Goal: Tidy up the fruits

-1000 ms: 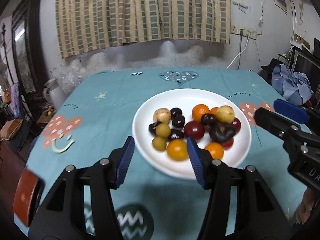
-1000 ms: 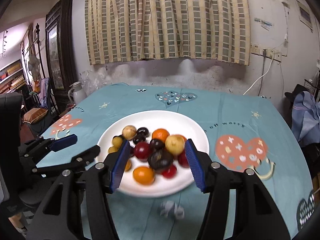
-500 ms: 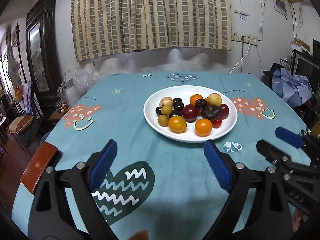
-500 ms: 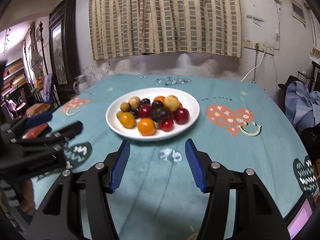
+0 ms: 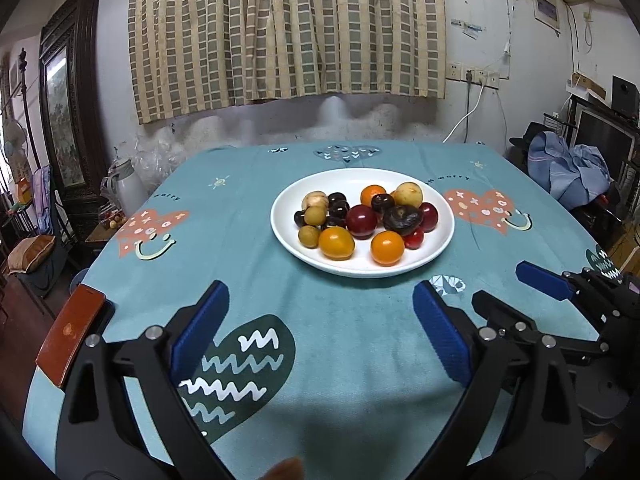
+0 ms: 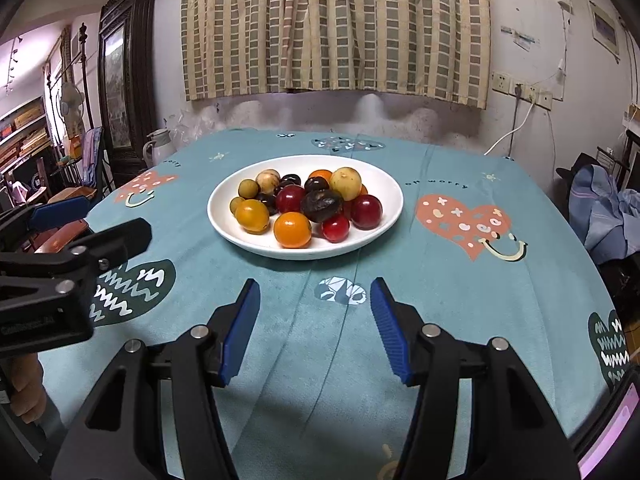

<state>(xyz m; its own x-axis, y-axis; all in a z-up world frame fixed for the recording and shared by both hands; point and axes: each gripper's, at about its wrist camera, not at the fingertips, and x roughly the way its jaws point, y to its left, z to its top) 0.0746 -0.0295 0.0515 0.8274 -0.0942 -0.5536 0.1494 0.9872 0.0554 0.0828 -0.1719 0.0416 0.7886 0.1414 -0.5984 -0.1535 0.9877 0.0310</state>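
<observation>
A: While both tools hang short of it, what sits on the white plate [image 5: 442,240]?

B: Item one, fruits [image 5: 362,220], heaped in its middle: two orange ones at the near side, a dark red one behind them, a wrinkled dark one [image 6: 321,205] right of that, small red ones at the right, pale yellow and olive ones at the far and left sides, several near-black ones among them. All lie inside the rim, touching one another.

A: And the plate's own place?

B: Centre of the teal tablecloth [image 5: 340,340], between a pink heart print [image 6: 464,220] on its right and another on its left.

A: Left gripper [image 5: 320,336]?

B: Nearer than the plate, well apart from it, blue pads spread wide, nothing between them.

A: Right gripper [image 6: 315,328]?

B: Also nearer than the plate, pads parted and bare, a small grey-white print [image 6: 340,291] on the cloth between the pads and the plate.

A: Other entries?

B: A brown phone-like slab [image 5: 70,338] at the cloth's edge, left and nearer than the plate; a white jug [image 6: 156,150] beyond the table, left of the plate; a checked curtain [image 6: 336,28] behind it; blue clothing [image 5: 568,172] off to its right.
</observation>
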